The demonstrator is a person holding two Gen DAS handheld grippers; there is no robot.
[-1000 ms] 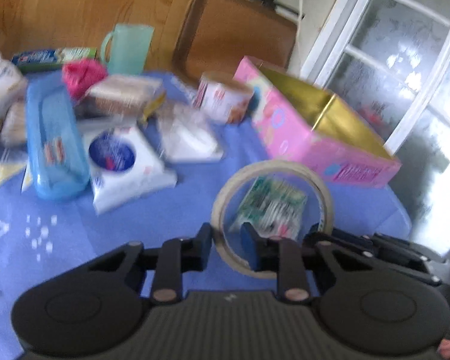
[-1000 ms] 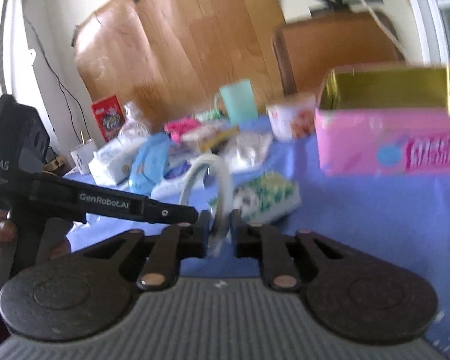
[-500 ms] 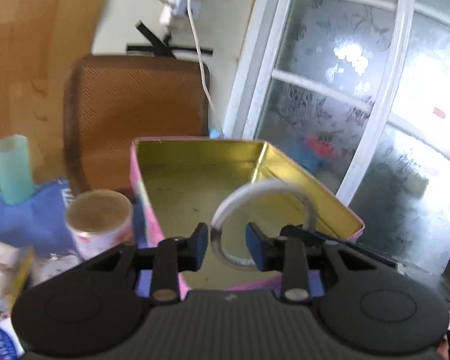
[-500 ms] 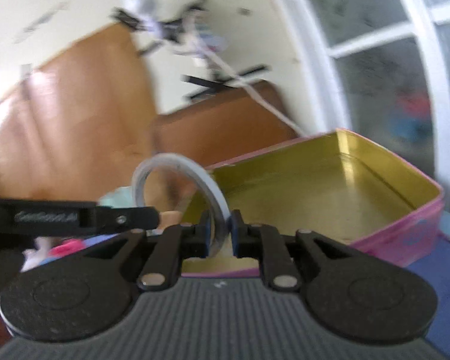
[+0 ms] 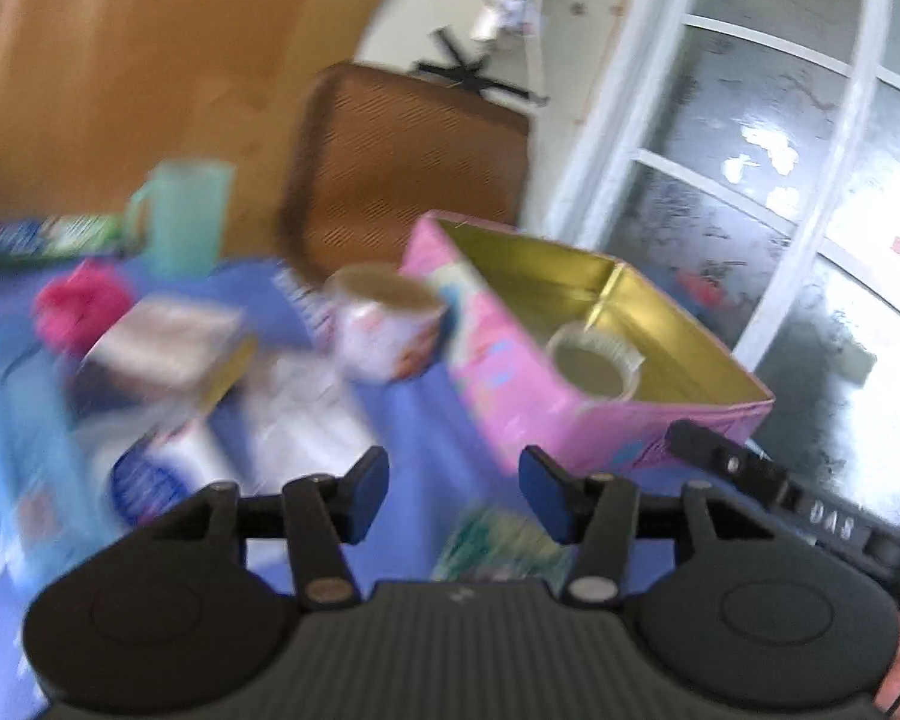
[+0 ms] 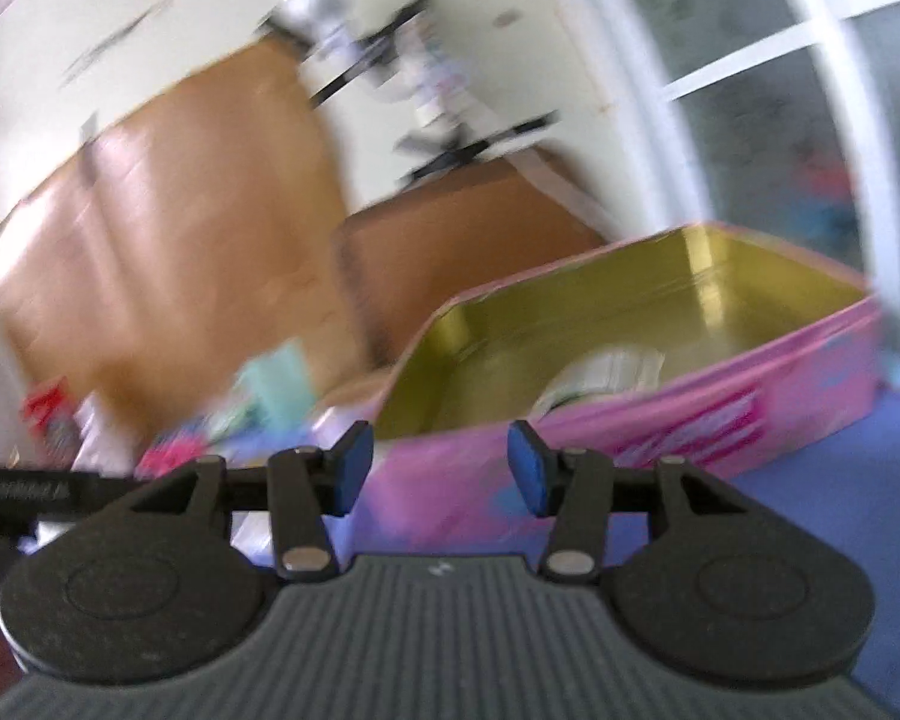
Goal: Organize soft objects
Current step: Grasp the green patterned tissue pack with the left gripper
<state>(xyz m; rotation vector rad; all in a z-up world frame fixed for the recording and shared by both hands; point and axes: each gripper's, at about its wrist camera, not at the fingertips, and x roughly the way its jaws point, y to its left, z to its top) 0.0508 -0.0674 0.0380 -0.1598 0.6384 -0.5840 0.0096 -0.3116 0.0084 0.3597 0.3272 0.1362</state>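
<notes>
One tape roll (image 5: pixel 594 357) is lying in the one pink tin (image 5: pixel 513 387), at one o'clock from the left gripper (image 5: pixel 453 492). Both the left and the right gripper (image 6: pixel 438 468) are opening, gripping nothing; "DAS" is showing on the right one.

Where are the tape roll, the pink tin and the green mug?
tape roll (image 5: pixel 594 363): left wrist view, on its upper rim, inside the tin.
pink tin (image 5: pixel 510 372): left wrist view, on its pink outer wall.
green mug (image 5: pixel 189 213): left wrist view, on its body.
</notes>
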